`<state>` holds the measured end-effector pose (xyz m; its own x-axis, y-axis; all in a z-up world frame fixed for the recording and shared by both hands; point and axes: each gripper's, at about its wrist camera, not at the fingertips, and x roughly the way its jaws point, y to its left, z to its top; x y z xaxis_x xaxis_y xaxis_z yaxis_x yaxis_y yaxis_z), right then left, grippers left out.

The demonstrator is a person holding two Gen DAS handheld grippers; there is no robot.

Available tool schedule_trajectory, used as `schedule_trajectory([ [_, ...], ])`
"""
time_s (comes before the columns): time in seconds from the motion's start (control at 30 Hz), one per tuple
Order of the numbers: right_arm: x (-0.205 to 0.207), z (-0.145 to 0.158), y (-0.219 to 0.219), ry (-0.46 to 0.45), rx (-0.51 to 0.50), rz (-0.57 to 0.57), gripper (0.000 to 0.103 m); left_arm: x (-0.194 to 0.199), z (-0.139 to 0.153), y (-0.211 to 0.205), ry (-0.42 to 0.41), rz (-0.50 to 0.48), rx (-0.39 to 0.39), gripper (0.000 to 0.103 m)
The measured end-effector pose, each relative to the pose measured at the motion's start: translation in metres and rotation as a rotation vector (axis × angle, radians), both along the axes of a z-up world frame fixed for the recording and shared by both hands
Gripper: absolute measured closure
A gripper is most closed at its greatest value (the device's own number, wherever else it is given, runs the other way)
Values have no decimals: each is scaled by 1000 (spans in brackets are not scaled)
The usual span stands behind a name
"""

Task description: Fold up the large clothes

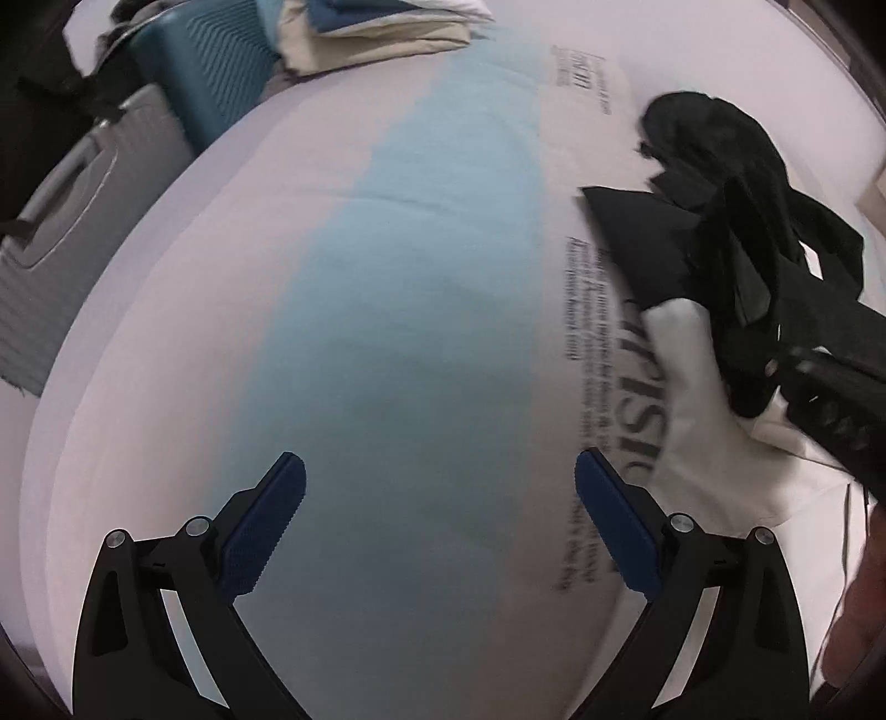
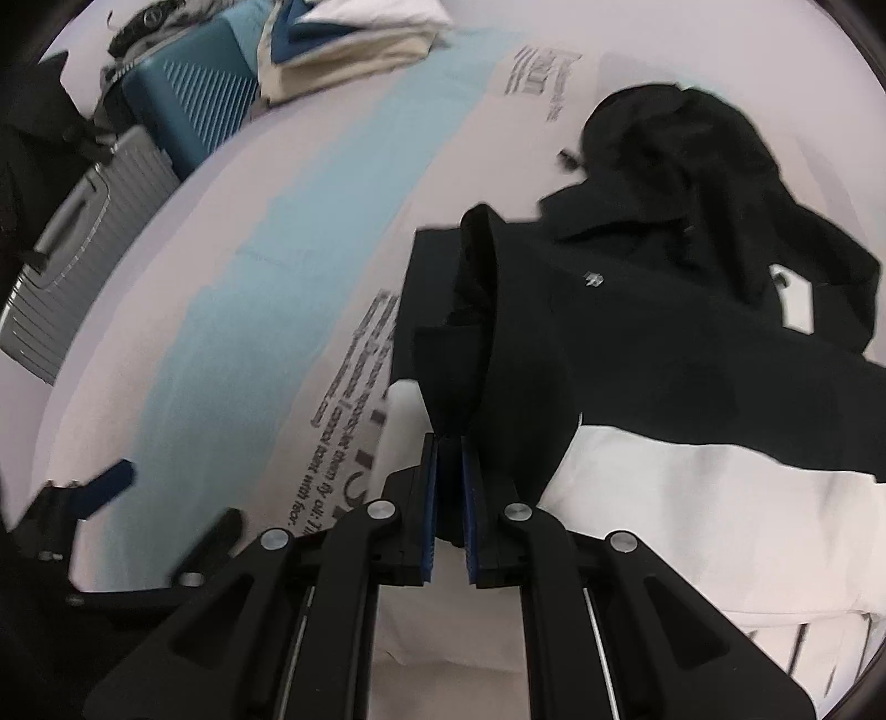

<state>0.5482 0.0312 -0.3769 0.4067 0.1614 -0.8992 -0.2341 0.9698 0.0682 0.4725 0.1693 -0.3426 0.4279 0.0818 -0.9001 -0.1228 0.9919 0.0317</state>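
A black garment (image 2: 653, 288) lies crumpled on the bed, partly over a white garment (image 2: 692, 498). My right gripper (image 2: 449, 443) is shut on a fold of the black garment and holds it lifted. The black garment (image 1: 720, 205) and the white garment (image 1: 692, 387) also show at the right of the left wrist view, with the right gripper's body over them. My left gripper (image 1: 440, 476) is open and empty above the bed sheet (image 1: 387, 332), left of the clothes. It shows at the lower left of the right wrist view (image 2: 166, 498).
The sheet is white with a light blue stripe and printed text. A stack of folded cream, blue and white cloth (image 1: 376, 27) sits at the far edge. A teal suitcase (image 1: 205, 72) and a grey suitcase (image 1: 83, 194) stand beside the bed at left.
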Motion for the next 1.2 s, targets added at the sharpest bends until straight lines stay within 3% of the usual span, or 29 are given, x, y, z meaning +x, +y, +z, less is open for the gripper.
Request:
schedule_trajectory([
  [0.1,1,-13,7,11,-21,4,95,-1,0,8,-1,13,-5,8],
  [0.2,0,-13,6,11,-39,22,88,-1,2,8,-9,24,-6,8],
  [0.3,-13,8,-4,3,29,29,52,0,8,5,-17,33,-8,8],
  [0.33,-21,20,-9,-15,50,35,48,-1,11,4,-21,36,-10,8],
  [0.43,-42,45,-27,-15,110,72,47,2,19,-9,-36,29,29,8],
  [0.53,-60,74,-92,-42,143,15,47,7,34,-25,-58,21,16,8],
  [0.63,-63,76,-165,-68,8,-71,47,16,54,-55,-90,-29,-26,7],
  [0.83,-53,40,-286,-14,-162,-232,50,45,67,-151,-126,-204,-75,7],
  [0.9,-53,28,-301,-3,-193,-245,51,56,57,-184,-114,-254,-80,7],
  [1.0,-52,8,-313,31,-199,-237,52,73,26,-212,-62,-288,4,7],
  [1.13,-48,-15,-319,55,-198,-216,53,87,-15,-195,32,-204,63,8],
  [1.2,-50,-22,-321,62,-188,-202,53,88,-33,-181,78,-187,32,6],
])
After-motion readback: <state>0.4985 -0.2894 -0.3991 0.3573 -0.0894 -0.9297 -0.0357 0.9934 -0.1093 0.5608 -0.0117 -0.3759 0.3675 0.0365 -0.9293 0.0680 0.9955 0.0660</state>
